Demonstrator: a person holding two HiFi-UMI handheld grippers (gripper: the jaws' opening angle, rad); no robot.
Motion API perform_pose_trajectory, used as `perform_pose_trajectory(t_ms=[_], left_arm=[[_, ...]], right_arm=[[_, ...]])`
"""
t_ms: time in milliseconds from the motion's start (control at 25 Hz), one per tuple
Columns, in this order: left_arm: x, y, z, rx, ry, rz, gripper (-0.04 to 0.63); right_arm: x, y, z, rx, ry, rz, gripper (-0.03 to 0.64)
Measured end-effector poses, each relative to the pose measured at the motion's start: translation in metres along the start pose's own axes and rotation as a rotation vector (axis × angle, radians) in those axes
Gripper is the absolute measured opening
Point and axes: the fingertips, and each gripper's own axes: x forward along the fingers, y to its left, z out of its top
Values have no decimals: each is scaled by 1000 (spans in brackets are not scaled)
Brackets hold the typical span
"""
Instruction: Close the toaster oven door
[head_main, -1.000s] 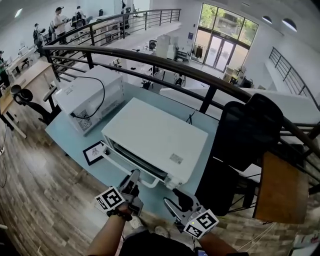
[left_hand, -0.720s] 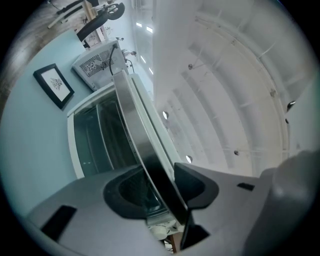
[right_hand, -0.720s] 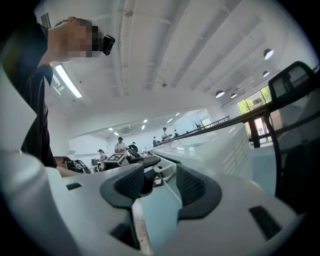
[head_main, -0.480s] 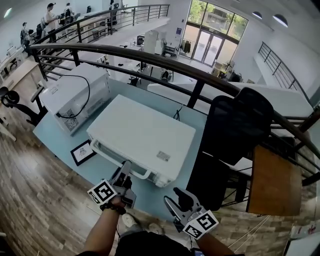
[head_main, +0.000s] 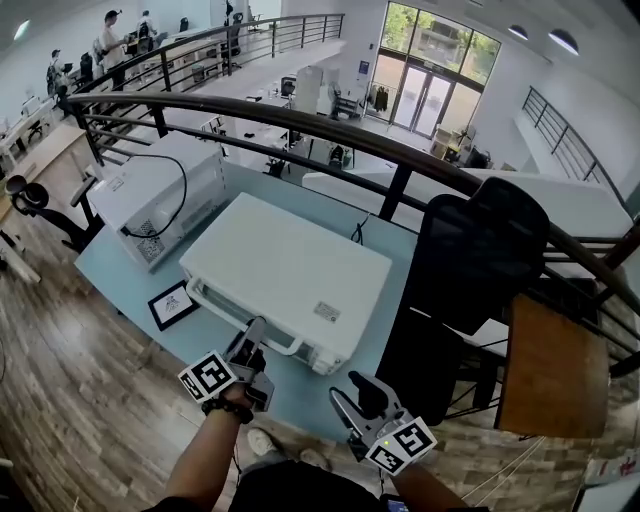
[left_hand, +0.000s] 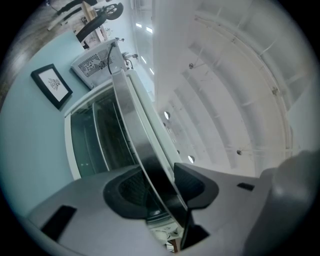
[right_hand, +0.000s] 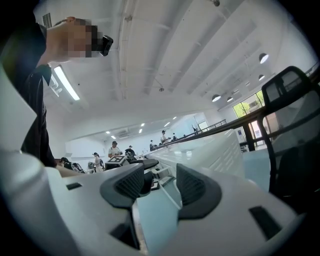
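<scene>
1. The white toaster oven (head_main: 285, 270) sits in the middle of the blue worktop (head_main: 120, 278).
2. Its glass door (left_hand: 95, 142) stands up against the oven's front. It looks shut or nearly shut.
3. The left hand-held gripper (head_main: 256, 336) is right at the oven's front. It is clenched on the door handle (left_hand: 142, 132), and the bar runs between its two pads.
4. The right hand-held gripper (head_main: 352, 392) is near the oven's front right corner, not touching it. Its jaws are apart and hold nothing.
5. A small framed picture (head_main: 173, 304) lies just left of the oven's front.
</scene>
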Motion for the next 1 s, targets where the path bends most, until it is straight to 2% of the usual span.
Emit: perform_pose_trajectory(t_ms=[80,160,320,360,560,640,720,920,1000], left_arm=[[1,1,0,5,-1,14,172],[0,-1,-2,43,7,24,174],[-14,-11,-12,139,28,50,290],[-20,-13,-13,158,21,62,310],[-69,-30,-7,265,-90,127,314],[-92,-44,-4,348,-140,147,314],[-114,-65,-4,463,-176,156,314],[-165,-115,-15,806,-193,180,310],[-184,-128,-16,901,-206,197,304]], right_arm=[[1,3,3,-9,-6,15,202],[0,6,6,-17,-11,34,202],[-8,13,17,-31,-29,78,202],[-11,14,19,-36,-36,90,202],[-28,14,31,-49,-59,160,202],[-36,14,35,-56,-62,186,197],[-43,15,39,-73,-55,213,195],[-50,30,46,-90,-68,270,179],[-52,37,49,-91,-80,282,178]])
